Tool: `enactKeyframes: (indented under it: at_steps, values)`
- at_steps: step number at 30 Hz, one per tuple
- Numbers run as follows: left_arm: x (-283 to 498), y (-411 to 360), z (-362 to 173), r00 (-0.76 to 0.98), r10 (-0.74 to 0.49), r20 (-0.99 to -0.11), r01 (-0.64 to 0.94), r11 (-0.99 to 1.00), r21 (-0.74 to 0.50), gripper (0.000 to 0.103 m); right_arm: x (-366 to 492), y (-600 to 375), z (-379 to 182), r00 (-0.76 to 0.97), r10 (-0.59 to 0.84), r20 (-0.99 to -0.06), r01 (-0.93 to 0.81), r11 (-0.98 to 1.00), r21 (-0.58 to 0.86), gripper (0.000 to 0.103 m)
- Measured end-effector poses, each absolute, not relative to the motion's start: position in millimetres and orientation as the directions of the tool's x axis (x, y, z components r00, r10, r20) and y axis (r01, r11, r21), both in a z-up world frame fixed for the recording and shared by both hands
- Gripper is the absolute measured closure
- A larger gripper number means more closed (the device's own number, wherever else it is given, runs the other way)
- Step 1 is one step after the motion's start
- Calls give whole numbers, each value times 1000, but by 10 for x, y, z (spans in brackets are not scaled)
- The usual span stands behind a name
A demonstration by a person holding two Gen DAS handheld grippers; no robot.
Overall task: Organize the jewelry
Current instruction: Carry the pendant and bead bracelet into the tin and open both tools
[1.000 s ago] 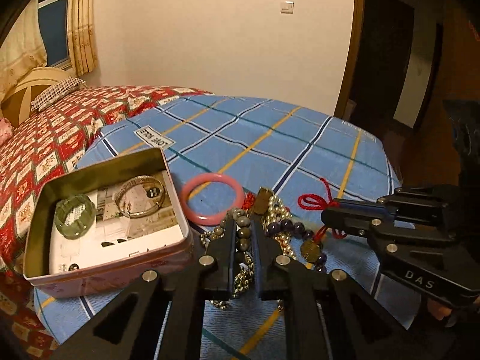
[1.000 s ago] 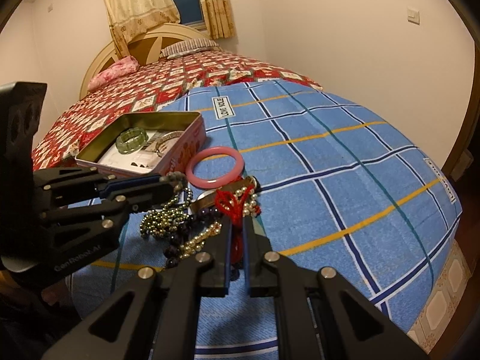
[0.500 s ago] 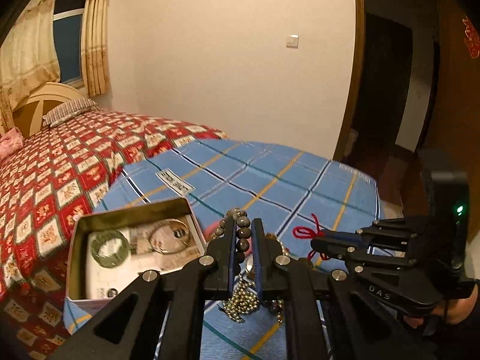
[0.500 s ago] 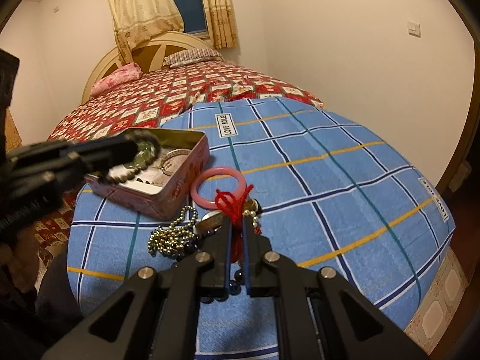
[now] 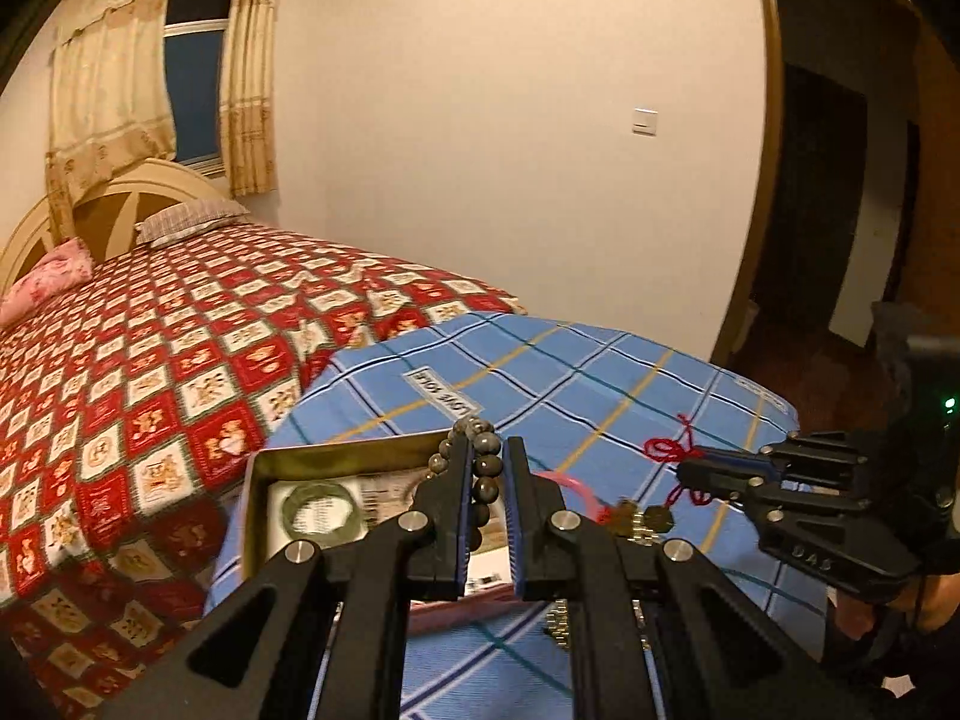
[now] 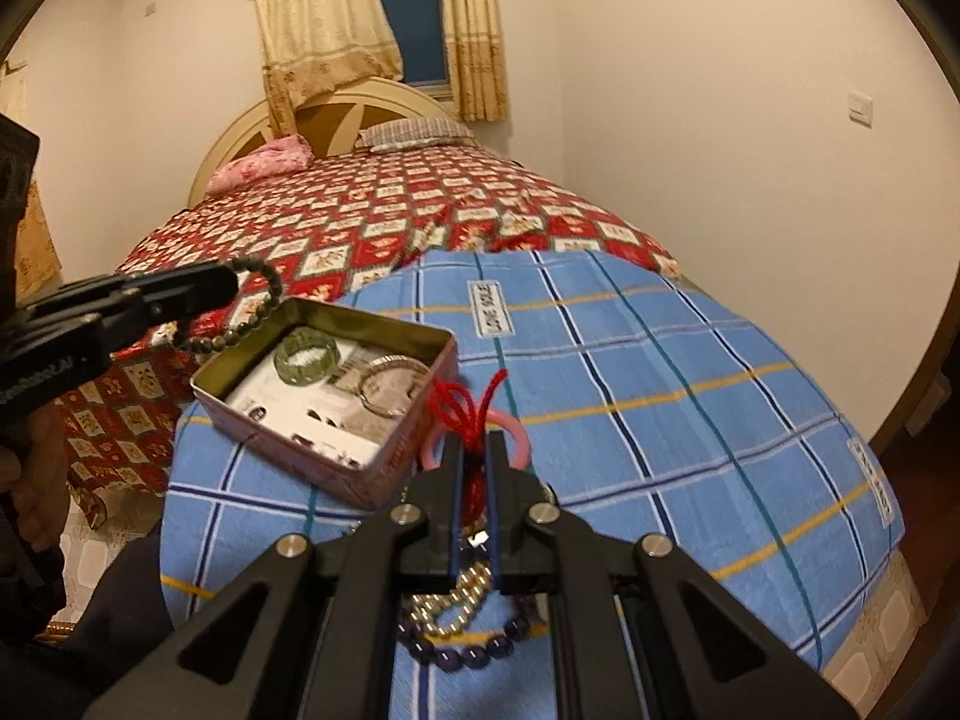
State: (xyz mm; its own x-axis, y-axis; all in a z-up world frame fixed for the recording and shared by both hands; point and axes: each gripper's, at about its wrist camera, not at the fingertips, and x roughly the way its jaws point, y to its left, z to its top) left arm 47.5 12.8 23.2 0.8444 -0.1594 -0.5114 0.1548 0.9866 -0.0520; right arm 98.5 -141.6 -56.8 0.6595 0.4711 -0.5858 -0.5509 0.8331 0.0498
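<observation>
My left gripper (image 5: 485, 462) is shut on a dark bead bracelet (image 5: 483, 468) and holds it in the air over the open tin box (image 5: 264, 468); in the right wrist view the bracelet (image 6: 264, 300) hangs from the left gripper (image 6: 231, 279) above the tin's (image 6: 336, 468) far left corner. The tin holds a green bangle (image 6: 305, 355) and a silver bangle (image 6: 393, 385). My right gripper (image 6: 474, 450) is shut on a red cord (image 6: 465, 408), lifted above the table. A pink bangle (image 6: 519, 441), gold beads (image 6: 462, 594) and purple beads (image 6: 474, 654) lie below it.
The tin stands at the left edge of a round table with a blue checked cloth (image 6: 660, 372). A bed with a red patterned cover (image 6: 372, 228) lies behind it. A wall and a dark doorway (image 5: 840, 210) are at the right.
Both grippers have risen from the jewelry pile. The left one carried the dark bead bracelet up and left over the tin. The right one lifted the red cord clear of the beads.
</observation>
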Motion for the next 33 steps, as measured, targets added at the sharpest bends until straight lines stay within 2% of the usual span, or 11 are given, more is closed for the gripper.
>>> enactKeyframes:
  at_steps: [18,26,33]
  values:
    - [732,719,95,841,-38,-539,35,999,-15,94,1237,-658,-374,610,566,-555,-669,743,23,94]
    - [1001,833,-63,819,9,-574,12,999,33,94,1445,-320,-471,584,579,-570,-696,717,15,94]
    - [1160,848,-206,801,32,-597,8,998,64,94,1615,-130,-698,556,556,-618,-701,713,12,94]
